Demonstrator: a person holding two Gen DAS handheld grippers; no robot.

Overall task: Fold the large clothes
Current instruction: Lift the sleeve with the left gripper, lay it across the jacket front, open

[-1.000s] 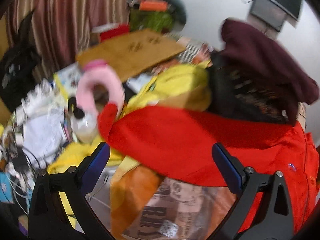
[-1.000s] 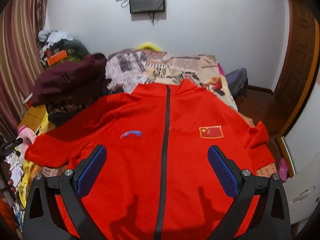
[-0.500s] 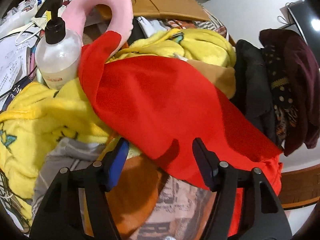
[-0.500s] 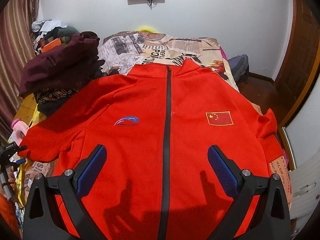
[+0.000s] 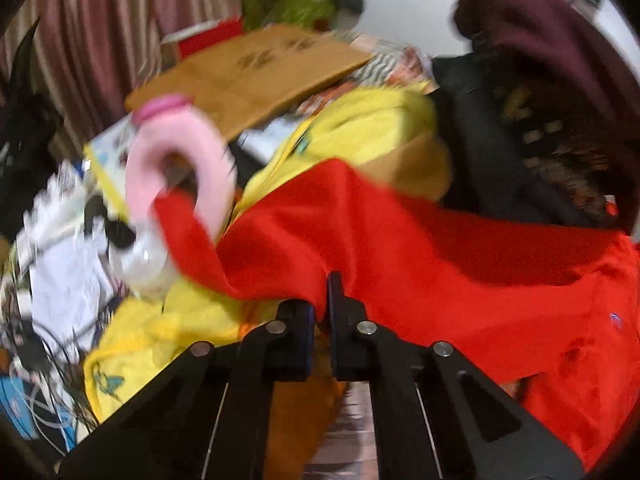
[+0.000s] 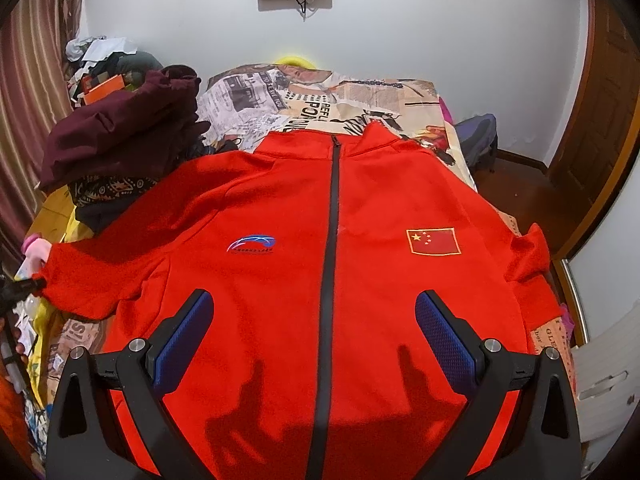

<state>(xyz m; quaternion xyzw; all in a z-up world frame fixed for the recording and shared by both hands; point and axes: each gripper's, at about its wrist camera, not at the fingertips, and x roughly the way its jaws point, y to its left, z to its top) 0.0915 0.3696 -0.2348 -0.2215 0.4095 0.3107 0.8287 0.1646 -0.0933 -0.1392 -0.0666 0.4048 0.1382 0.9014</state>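
A red zip-up jacket (image 6: 280, 280) lies front up and spread flat on the bed, collar at the far end. Its left sleeve (image 5: 360, 240) stretches over the bed's side onto the clutter. My left gripper (image 5: 322, 304) has its jaws closing tight on that sleeve's lower edge, and red cloth is pinched between the pads. That gripper (image 6: 18, 290) also shows at the far left of the right wrist view, at the sleeve's end. My right gripper (image 6: 316, 332) hangs open over the jacket's lower front, one finger on each side of the black zip (image 6: 330, 240), with nothing between them.
A maroon garment (image 6: 120, 136) tops a pile of dark clothes at the bed's left. Yellow fabric (image 5: 360, 132), a pink ring-shaped toy (image 5: 180, 160), a pump bottle (image 5: 136, 264), papers and cables crowd the left side. Newspaper-print bedding (image 6: 320, 100) shows beyond the collar. A wooden door (image 6: 600, 100) stands right.
The left gripper went from wide open to shut on the sleeve's edge and pulled back from its close dip at the sleeve. The right gripper stayed open and barely moved.
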